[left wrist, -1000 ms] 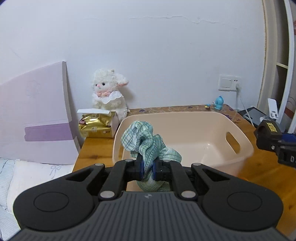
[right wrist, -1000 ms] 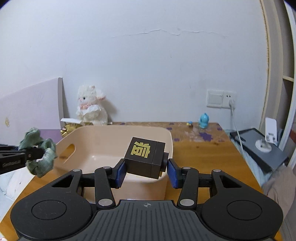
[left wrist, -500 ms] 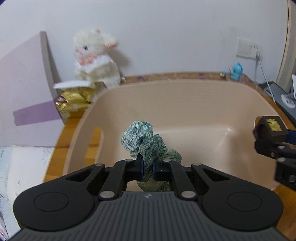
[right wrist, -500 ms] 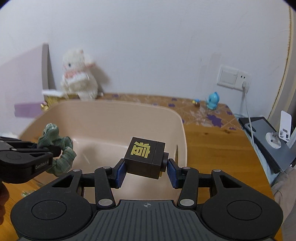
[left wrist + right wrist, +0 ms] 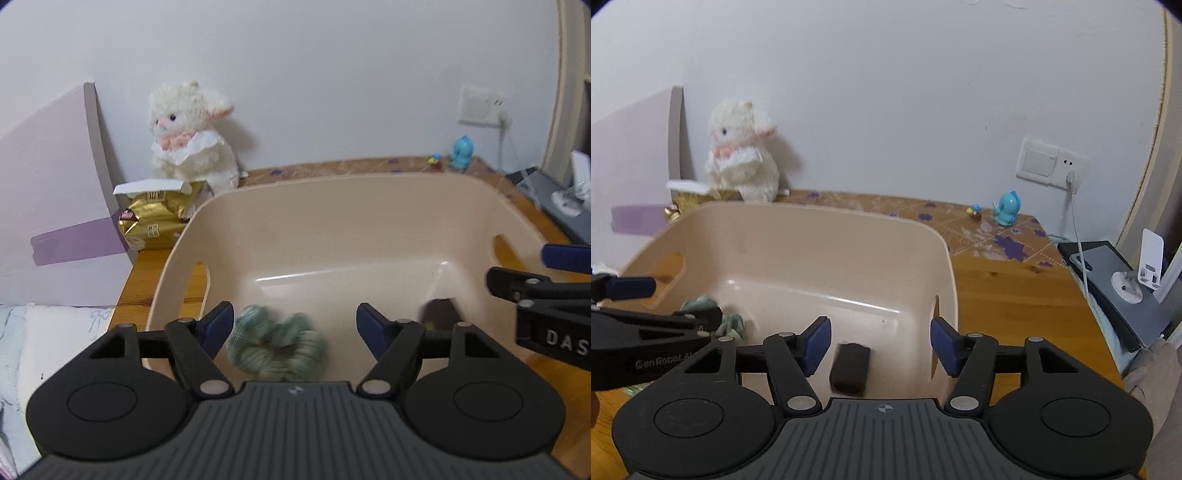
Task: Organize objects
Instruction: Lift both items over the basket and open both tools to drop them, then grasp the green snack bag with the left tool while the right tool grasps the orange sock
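A wooden table (image 5: 1004, 280) stood against a white wall; a beige bin (image 5: 354, 225) sat on it. The left gripper (image 5: 295, 325) and right gripper (image 5: 879, 341) both hung wide apart, holding nothing; the green scrunchie (image 5: 277, 347) and black box (image 5: 850, 367) lay inside the bin. Drop step judged done; next, withdraw and seek any remaining item.

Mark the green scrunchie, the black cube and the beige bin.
green scrunchie (image 5: 277, 347), left wrist view, its ruffled middle.
black cube (image 5: 850, 367), right wrist view, its near face.
beige bin (image 5: 812, 214), right wrist view, its far rim.
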The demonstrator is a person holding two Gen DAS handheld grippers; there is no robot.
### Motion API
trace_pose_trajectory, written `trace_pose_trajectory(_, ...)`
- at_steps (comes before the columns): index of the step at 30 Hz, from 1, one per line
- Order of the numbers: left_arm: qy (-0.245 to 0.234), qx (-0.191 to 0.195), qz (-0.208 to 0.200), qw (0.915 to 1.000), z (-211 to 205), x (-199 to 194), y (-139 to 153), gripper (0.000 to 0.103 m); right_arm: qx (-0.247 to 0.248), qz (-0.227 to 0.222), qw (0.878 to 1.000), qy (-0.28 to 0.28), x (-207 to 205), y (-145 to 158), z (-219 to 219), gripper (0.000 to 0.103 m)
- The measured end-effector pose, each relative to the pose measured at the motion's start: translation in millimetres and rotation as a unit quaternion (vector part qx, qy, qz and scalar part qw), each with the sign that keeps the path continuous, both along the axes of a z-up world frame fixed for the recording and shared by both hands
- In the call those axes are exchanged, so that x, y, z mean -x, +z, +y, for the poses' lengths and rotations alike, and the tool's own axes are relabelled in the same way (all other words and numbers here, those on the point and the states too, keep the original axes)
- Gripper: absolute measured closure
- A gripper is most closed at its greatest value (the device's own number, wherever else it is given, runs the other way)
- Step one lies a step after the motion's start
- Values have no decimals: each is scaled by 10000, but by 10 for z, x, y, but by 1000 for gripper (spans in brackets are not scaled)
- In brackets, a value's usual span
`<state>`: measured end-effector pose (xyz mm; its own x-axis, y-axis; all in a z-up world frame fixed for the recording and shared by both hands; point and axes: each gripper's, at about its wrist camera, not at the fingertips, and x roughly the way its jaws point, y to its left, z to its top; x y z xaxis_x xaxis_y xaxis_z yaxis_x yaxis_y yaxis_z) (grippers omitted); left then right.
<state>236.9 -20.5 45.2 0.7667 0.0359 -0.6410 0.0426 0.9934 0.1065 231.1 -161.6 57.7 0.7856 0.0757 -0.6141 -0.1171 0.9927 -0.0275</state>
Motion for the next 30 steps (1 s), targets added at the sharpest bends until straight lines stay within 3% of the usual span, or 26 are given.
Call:
trace_pose_trajectory(7,-138,-132,-495,9986,17,501,371,20,-55,-527,9986,51,476,363,-61,25)
trace_pose_trajectory(14,-101,-291,-811,9962,132,1024,470,18,-126,-686,9974,183,957,477,-148,15)
trace_pose_trajectory(21,-118,-260,-634,9976,321,1392,294,17,27,-447,9987,246,1284,343,-272,13)
trace_pose_trajectory(30,-141,-116,-185,9997,489,1560,-88,17,197,22,9996,198,1434,-23,-447,6)
